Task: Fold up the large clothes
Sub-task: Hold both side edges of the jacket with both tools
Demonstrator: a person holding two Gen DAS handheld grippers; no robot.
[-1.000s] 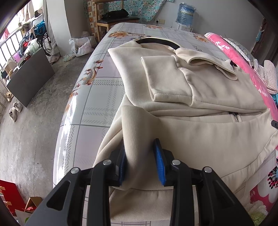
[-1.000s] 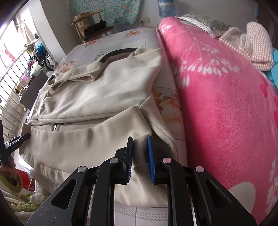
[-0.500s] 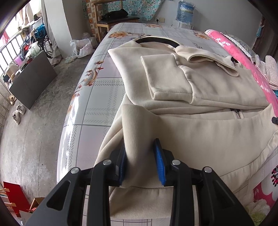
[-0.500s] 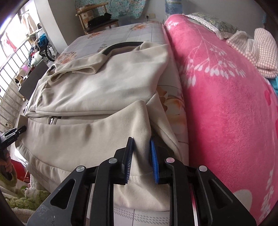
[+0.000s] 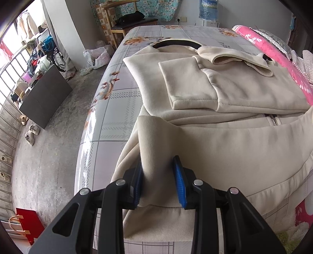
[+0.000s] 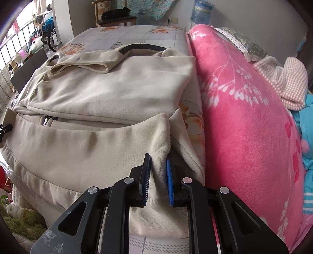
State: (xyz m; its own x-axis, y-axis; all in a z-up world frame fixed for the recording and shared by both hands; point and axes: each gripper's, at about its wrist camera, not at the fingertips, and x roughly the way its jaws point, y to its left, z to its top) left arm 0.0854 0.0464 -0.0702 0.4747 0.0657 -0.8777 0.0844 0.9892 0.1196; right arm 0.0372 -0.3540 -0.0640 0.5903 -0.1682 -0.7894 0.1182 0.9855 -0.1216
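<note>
A cream zip jacket [image 5: 225,91] lies on the bed with both sleeves folded across its chest and its dark-lined collar at the far end. My left gripper [image 5: 158,168] is shut on the left corner of its ribbed bottom hem [image 5: 154,136], lifted and folded toward the zip [image 5: 273,121]. In the right wrist view the same jacket [image 6: 117,93] fills the middle. My right gripper [image 6: 157,162] holds the hem's right corner [image 6: 160,134], its jaws closing with the fabric pinched between the blue pads.
The bed's floral sheet [image 5: 117,109] drops at its left edge to a concrete floor. A rolled pink blanket [image 6: 244,117] runs along the jacket's right side, with checked cloth [image 6: 287,82] on it. A chair [image 5: 133,21] and a water bottle [image 5: 208,9] stand beyond the bed.
The raised hem has crept a little farther over the jacket's lower part. The right gripper has rolled and shifted, with its jaws briefly wider and now tight on the cloth again. The left grip is unchanged.
</note>
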